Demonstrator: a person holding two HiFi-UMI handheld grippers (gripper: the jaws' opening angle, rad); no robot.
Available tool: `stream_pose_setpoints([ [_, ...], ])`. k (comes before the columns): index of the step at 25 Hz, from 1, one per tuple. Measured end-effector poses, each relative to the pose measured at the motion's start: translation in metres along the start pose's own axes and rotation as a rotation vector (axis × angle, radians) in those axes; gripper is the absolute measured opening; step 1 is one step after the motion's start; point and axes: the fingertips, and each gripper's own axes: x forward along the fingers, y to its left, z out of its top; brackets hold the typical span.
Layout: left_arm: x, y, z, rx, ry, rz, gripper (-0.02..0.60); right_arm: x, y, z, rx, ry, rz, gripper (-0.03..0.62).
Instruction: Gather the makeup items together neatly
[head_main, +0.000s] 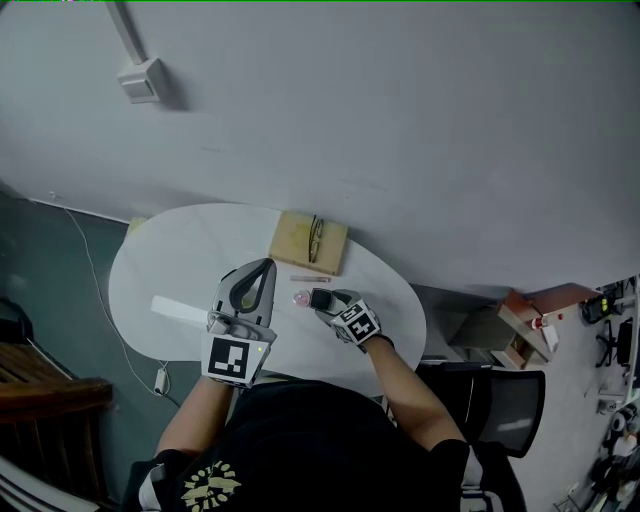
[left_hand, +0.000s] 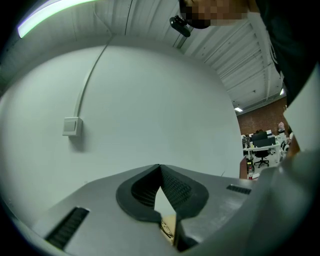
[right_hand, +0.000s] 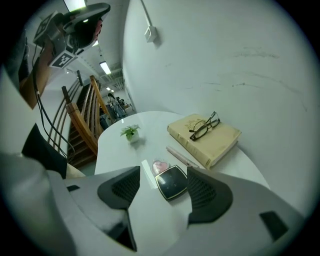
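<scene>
Close in, your right gripper (right_hand: 165, 192) hangs low over the worktop (right_hand: 115, 150) with its fingers (right_hand: 125, 186) spread wide. The black compact (right_hand: 172, 182) lies flat in the gap between them, not yet pinched. That spread makes sense to me: the compact is broad and flat, so you need the full opening to straddle it or nudge it by an edge. Your left gripper (head_main: 266, 267) is raised off the worktop and tipped up toward the wall, its fingers closed tip to tip on nothing. It looks parked out of the way so the right one has room.

Just past the compact's far-left corner, perhaps touching it, sits a small pink heart-shaped case (right_hand: 160, 166), with a white strip (right_hand: 147, 173) just beside it on the left. A little farther on, a slim pink pencil (right_hand: 181, 156) lies at a slant between the compact and the book. These makeup pieces are near one another in the middle of the worktop but at odd angles, so I judge the gathering partly done, with the lining-up left.

Beyond them a tan book (right_hand: 222, 142) carries a pair of glasses (right_hand: 204, 126), close to the wall. Farther left, a tiny potted plant (right_hand: 130, 132) stands well apart.
</scene>
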Motion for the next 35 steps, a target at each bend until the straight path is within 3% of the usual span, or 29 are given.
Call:
stream_pose_setpoints([
  [6,0.009,0.009,-0.017,-0.018,0.044,-0.011,0.012,0.032,-0.007,-0.018,-0.061,0.108,-0.006,0.285],
  [12,0.012,0.018,-0.025,-0.023,0.068,0.005,0.012,0.045,-0.008,-0.025,-0.129,0.158,-0.002,0.285],
  [16,0.011,0.017,-0.028,-0.021,0.077,0.004,0.012,0.048,-0.015,-0.025,-0.182,0.160,-0.047,0.285],
  [31,0.005,0.000,-0.025,-0.019,0.084,-0.017,0.012,0.058,-0.013,-0.037,-0.253,0.236,0.015,0.299],
  [35,0.001,-0.002,-0.021,-0.009,0.075,-0.019,0.012,0.055,-0.015,-0.041,-0.225,0.244,-0.010,0.299],
])
